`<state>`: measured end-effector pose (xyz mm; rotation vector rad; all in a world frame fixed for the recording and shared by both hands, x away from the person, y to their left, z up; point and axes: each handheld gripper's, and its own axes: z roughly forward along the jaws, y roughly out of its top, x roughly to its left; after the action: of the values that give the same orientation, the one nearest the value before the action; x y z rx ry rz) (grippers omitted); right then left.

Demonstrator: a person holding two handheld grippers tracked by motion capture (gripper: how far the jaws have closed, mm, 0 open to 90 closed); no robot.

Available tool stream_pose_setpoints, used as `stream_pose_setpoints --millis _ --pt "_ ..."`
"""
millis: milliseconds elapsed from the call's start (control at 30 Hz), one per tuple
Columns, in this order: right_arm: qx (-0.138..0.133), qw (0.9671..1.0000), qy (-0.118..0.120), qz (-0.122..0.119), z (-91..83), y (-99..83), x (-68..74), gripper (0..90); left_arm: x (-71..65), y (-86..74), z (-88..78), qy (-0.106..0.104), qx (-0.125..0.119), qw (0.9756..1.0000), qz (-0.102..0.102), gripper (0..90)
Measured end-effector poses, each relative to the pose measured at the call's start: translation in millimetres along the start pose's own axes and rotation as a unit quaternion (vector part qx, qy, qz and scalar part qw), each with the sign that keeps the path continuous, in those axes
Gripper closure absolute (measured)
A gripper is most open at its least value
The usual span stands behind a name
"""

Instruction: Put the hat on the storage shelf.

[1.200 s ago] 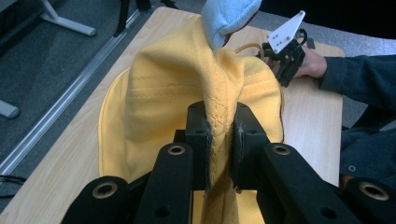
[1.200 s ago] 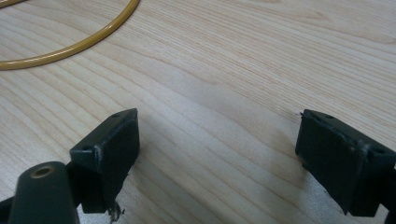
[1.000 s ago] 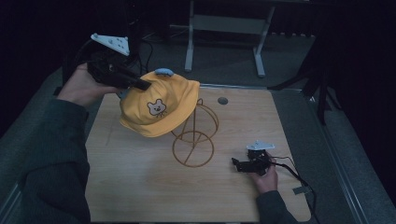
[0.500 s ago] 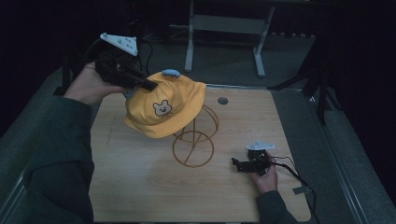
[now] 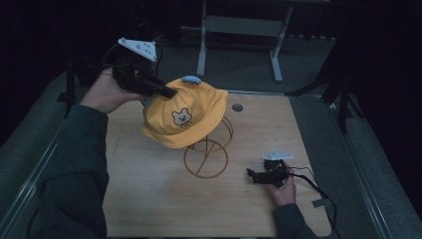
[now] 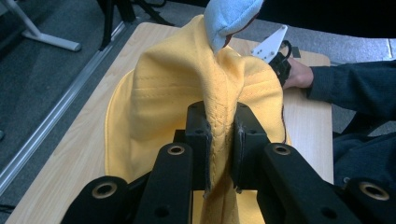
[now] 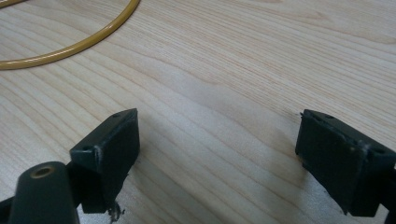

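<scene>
While the left gripper (image 5: 166, 92) is held up over the far left part of the tabletop (image 5: 149, 199), its jaws are clamped on a fold of a yellow hat (image 5: 184, 119). From the left gripper view, the left gripper's two black pads (image 6: 198, 140) pinch a ridge of the yellow fabric between them, and a pale blue ear-like tab (image 6: 231, 16) stands up at the top of the hat. The hat carries a small bear face (image 5: 181, 117) on its side and hangs tilted over a gold wire stand (image 5: 206, 154), draped on the stand's upper part; the stand's round base ring rests on the wood. A grey three-cornered plate (image 5: 137, 48) tops the left gripper.

Near the front right of the tabletop, well apart from the hat, the right gripper (image 5: 254, 175) lies low by the wood, held by a hand (image 5: 281, 189). Its jaws stand wide apart with nothing between them, over bare wood grain in the right gripper view (image 7: 219, 154), where an arc of the stand's ring (image 7: 70, 44) crosses the upper left corner. A small dark round spot (image 5: 237, 107) sits on the tabletop's far edge.
</scene>
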<state>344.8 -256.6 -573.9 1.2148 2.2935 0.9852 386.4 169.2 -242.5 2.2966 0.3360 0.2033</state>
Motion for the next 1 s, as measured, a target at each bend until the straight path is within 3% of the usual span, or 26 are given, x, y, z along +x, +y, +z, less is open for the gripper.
stream_pose_setpoints --millis 167,467,1000 --pt "0.0 1.0 0.0 0.0 0.0 0.0 0.0 13.5 -1.1 5.5 9.5 -0.003 0.003 1.0 0.002 79.1" --pt "0.0 1.0 0.0 0.0 0.0 0.0 0.1 13.5 -4.7 18.8 23.6 0.002 0.033 0.9994 0.012 78.9" --pt "0.0 1.0 0.0 0.0 0.0 0.0 0.0 13.5 -2.3 37.0 53.1 0.006 0.042 0.999 0.01 77.9"
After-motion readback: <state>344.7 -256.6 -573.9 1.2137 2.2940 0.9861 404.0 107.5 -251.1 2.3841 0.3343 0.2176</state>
